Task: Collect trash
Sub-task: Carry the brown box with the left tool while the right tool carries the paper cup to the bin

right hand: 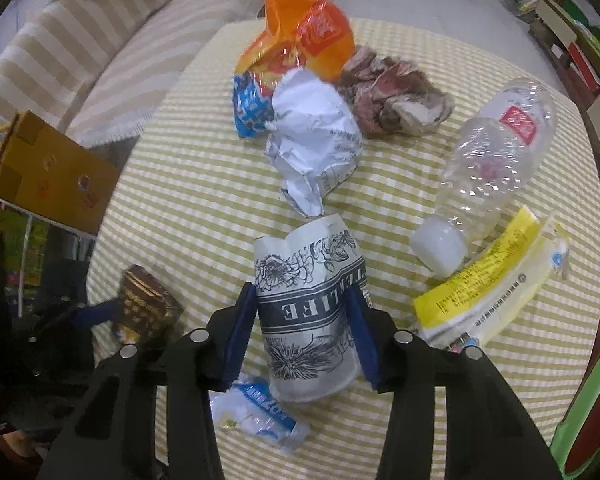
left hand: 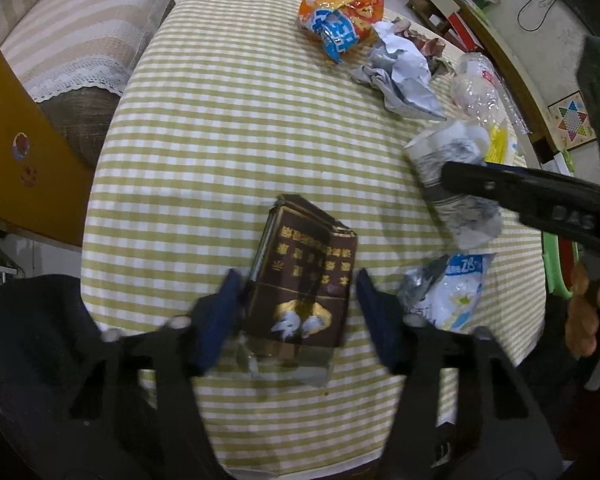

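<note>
A brown cigarette pack lies on the green-checked tablecloth. My left gripper is shut on it, a blue pad against each long side. A crushed paper cup with black flower print lies on its side, and my right gripper is shut on it, its pads pressing into the cup's walls. In the left wrist view one black finger of the right gripper crosses that cup. In the right wrist view the cigarette pack shows at lower left.
More trash lies on the cloth: an orange snack bag, crumpled white paper, a brownish paper wad, a clear plastic bottle, a yellow-white wrapper, a blue-white packet. A striped sofa and a cardboard box stand left.
</note>
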The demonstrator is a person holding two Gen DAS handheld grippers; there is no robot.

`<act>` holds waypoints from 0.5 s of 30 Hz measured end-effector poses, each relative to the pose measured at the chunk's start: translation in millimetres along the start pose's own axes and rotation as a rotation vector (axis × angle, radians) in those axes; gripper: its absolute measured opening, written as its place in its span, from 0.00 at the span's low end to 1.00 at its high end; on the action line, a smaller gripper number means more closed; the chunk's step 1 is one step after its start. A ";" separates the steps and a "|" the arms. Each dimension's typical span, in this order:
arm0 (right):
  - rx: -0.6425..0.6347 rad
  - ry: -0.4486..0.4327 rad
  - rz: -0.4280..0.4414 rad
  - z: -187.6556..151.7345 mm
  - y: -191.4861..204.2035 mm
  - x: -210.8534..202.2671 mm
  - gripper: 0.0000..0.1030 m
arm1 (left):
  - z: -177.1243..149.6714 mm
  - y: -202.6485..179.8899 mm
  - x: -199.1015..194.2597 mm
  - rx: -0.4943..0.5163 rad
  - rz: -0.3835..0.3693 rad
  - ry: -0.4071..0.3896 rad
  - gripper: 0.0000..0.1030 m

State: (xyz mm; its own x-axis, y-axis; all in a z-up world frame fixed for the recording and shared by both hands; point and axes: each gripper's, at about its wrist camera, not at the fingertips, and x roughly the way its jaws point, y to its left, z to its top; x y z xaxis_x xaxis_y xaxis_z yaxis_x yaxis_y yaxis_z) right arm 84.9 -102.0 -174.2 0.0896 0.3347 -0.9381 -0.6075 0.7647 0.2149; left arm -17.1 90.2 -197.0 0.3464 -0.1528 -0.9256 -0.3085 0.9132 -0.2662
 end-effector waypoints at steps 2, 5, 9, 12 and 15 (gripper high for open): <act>0.026 -0.029 0.020 -4.6 -3.9 -12.0 0.43 | -0.7 0.6 -1.2 0.002 0.006 -0.006 0.49; 0.067 -0.082 0.040 -16.0 -8.9 -33.3 0.43 | -0.2 -0.8 -6.5 0.009 0.014 -0.027 0.49; 0.109 -0.140 0.044 -30.0 -12.9 -52.7 0.43 | 4.9 -10.0 -19.8 0.023 0.006 -0.075 0.49; 0.126 -0.170 0.038 -39.0 -13.5 -62.6 0.43 | 9.6 -18.3 -29.6 0.042 -0.004 -0.102 0.49; 0.154 -0.180 0.057 -43.6 -15.7 -68.6 0.43 | 14.3 -26.6 -38.7 0.057 -0.014 -0.130 0.49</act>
State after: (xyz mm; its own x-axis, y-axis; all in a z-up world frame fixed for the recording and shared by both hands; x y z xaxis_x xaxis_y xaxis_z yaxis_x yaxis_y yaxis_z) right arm 53.8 -160.9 -125.1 0.2064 0.4619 -0.8626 -0.4897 0.8120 0.3177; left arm -9.6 77.2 -150.3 0.4632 -0.1188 -0.8783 -0.2536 0.9318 -0.2598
